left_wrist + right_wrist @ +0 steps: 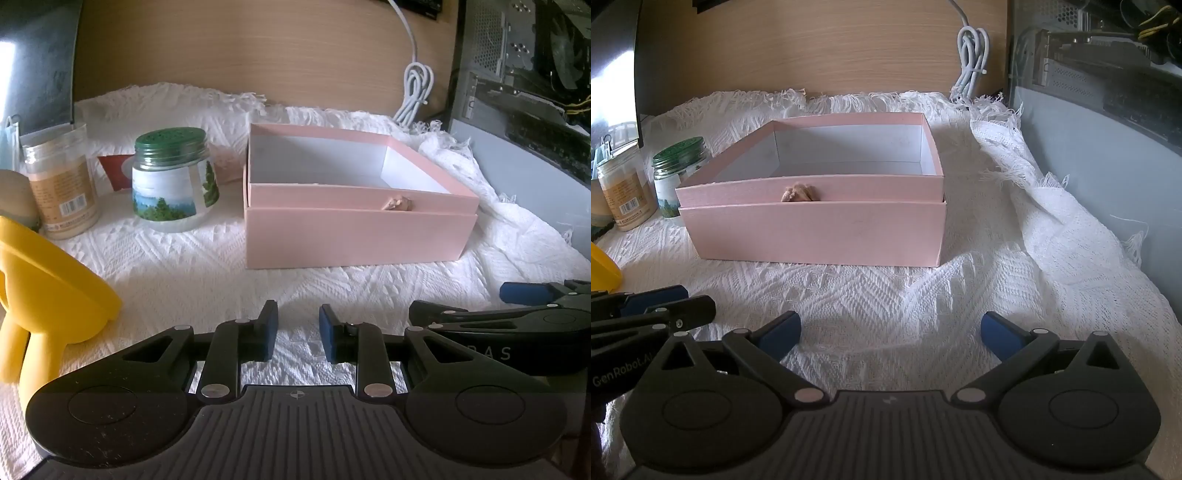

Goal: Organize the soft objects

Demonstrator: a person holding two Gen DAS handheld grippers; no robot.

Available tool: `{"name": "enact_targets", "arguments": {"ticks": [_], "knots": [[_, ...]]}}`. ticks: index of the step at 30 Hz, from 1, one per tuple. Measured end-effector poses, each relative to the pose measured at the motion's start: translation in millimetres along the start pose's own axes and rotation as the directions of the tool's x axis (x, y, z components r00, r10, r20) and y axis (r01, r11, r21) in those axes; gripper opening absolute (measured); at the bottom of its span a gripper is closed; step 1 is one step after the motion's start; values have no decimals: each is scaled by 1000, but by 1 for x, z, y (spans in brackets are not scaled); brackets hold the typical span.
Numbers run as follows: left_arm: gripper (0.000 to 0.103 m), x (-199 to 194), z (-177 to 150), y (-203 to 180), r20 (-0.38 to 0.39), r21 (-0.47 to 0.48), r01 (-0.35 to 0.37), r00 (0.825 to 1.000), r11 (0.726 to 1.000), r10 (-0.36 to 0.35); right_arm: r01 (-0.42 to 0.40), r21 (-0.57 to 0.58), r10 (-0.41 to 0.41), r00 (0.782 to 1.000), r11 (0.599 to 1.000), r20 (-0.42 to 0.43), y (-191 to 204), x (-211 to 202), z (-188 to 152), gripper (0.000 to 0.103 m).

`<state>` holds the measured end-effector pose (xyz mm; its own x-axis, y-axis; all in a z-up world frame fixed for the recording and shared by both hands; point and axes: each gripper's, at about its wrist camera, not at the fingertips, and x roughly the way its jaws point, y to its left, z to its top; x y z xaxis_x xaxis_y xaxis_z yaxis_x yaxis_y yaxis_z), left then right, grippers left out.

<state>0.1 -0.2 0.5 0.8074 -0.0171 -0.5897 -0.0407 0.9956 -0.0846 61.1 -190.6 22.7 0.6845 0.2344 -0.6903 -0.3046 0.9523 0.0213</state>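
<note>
The yellow object point(55, 295), label jar point(61, 184) and green-lidded jar point(171, 177) stand close together at the left; a careless sweep there can topple them. The left gripper point(295, 332) hovers over the white cloth point(184, 266), jaws narrowly apart and empty. The pink box point(354, 236) sits centre with a small tan soft piece point(798, 194) at its front seam; only the right view shows the box floor bare. The right gripper point(890, 332) is spread wide, holding nothing; the loose cloth may snag it.
</note>
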Motion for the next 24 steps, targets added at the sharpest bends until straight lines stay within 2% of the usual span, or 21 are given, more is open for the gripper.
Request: {"name": "enact_targets", "arguments": {"ticks": [24], "knots": [[28, 1, 0, 0, -2, 15, -9, 1000, 1000, 9, 1, -1, -1, 1000, 1000, -1, 0, 0, 1, 103]]}}
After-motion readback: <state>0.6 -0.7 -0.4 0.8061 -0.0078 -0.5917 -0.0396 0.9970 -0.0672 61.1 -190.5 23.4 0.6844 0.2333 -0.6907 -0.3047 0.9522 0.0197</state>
